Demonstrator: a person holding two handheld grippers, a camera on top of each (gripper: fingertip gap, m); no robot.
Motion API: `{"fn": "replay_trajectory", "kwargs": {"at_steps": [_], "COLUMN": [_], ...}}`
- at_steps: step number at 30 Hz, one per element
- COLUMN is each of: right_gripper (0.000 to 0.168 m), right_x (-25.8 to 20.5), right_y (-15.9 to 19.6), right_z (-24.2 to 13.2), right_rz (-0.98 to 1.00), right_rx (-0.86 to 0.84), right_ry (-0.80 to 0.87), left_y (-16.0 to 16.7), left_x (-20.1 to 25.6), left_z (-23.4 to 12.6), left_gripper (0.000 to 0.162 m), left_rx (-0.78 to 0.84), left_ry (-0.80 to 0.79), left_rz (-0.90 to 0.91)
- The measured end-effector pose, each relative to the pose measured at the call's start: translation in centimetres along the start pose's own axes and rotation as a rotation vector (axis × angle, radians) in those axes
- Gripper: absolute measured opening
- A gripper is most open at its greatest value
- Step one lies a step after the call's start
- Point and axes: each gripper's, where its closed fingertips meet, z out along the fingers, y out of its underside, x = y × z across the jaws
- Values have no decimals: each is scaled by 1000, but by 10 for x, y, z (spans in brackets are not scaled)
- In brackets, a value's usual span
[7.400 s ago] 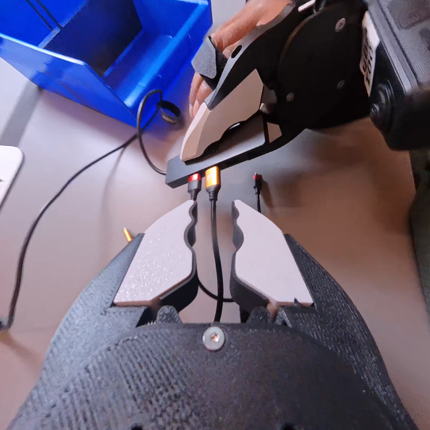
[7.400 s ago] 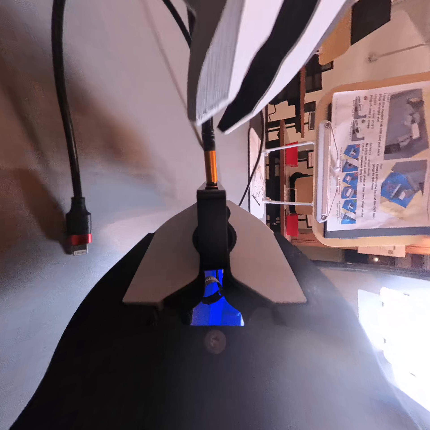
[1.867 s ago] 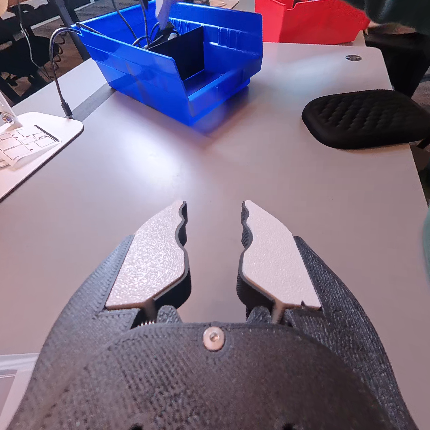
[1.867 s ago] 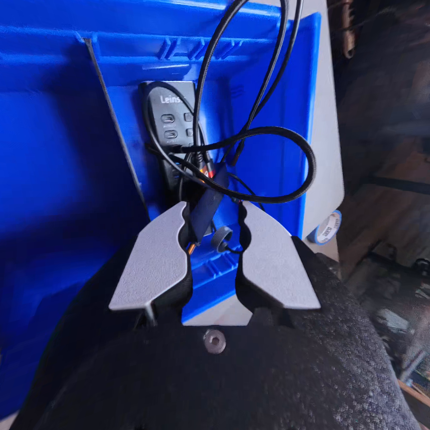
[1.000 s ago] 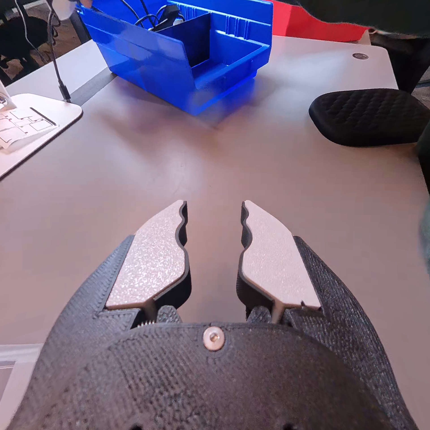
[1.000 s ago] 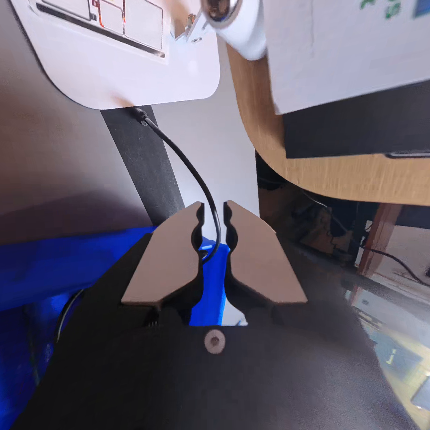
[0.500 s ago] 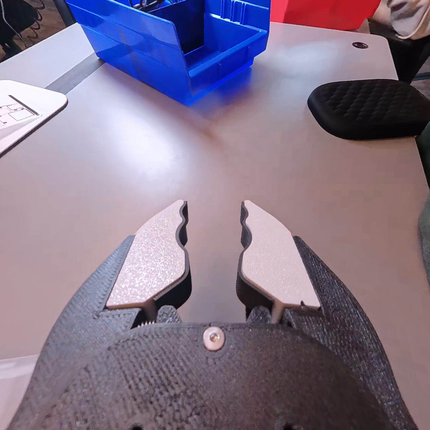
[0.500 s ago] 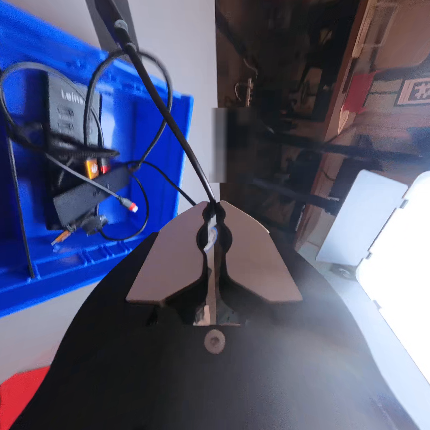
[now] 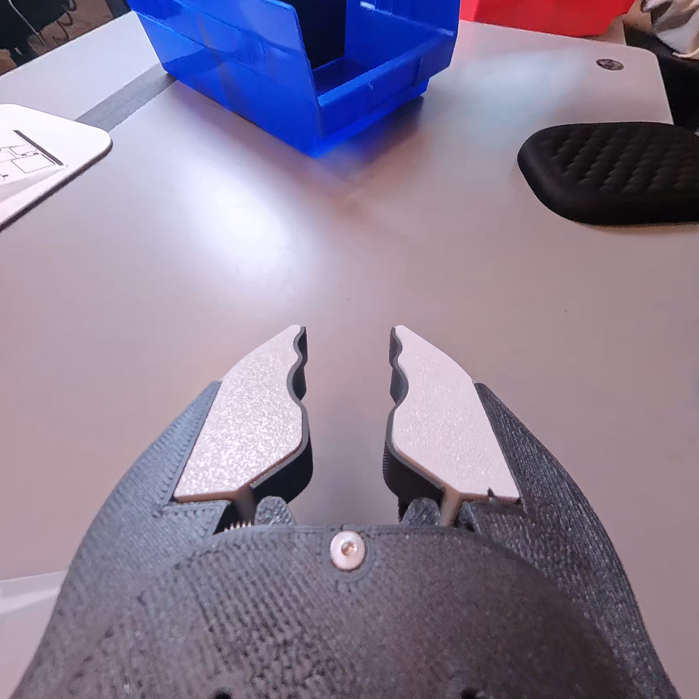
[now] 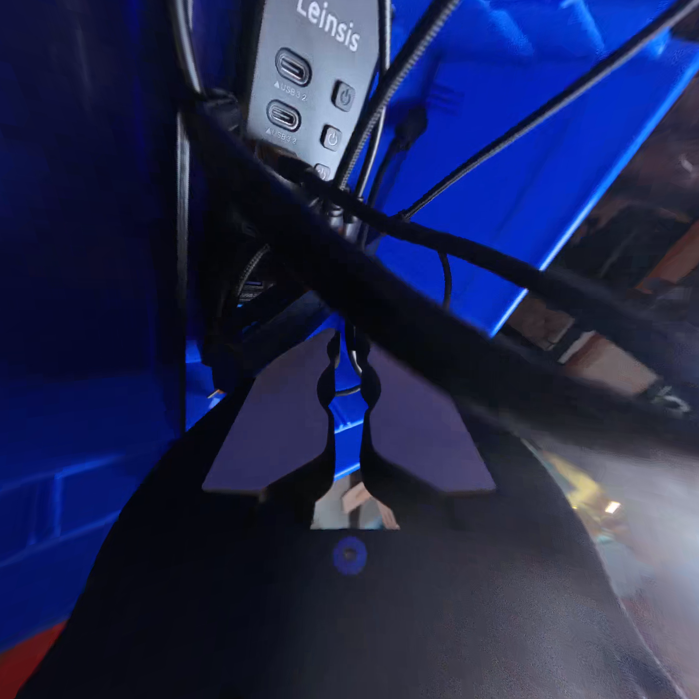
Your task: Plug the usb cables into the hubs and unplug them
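In the right wrist view my right gripper is down inside the blue bin. Its jaws are nearly together on a black cable that runs blurred across the fingertips to the lower right. A grey USB hub with oval ports and small power buttons lies just beyond, under several crossing black cables. A darker hub is partly hidden beneath them. In the left wrist view my left gripper is open and empty over the grey table, well short of the blue bin.
A black textured wrist rest lies on the table at the right. A white board with a line drawing sits at the left edge. A red bin stands behind the blue one. A dark strip crosses the table.
My right gripper closed on the black cable and swung down into the blue bin, close to the grey hub. My left gripper moved slightly nearer the bin and stayed open.
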Motion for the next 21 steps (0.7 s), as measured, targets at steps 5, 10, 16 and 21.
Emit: {"fn": "replay_trajectory", "kwargs": {"at_steps": [5,10,16,21], "right_gripper": [54,62,56,56], "right_x": [4,2,-38,-92], "right_y": [2,-11,-64,-115], "right_z": [-40,-103,-196,-239], "right_rz": [310,535,801,1058], "right_rx": [261,601,1106,1392], "right_ry": [-63,13,51,-43], "left_y": [-10,-17,-32,-51], "left_x": [-1,0,-2,-16], "left_z": [-6,-11,-18,-37], "left_gripper": [42,42,41,41], "left_rx": [46,74,143,251], "left_ry": [-13,-19,-59,-158], "left_rz": [16,30,55,59]}}
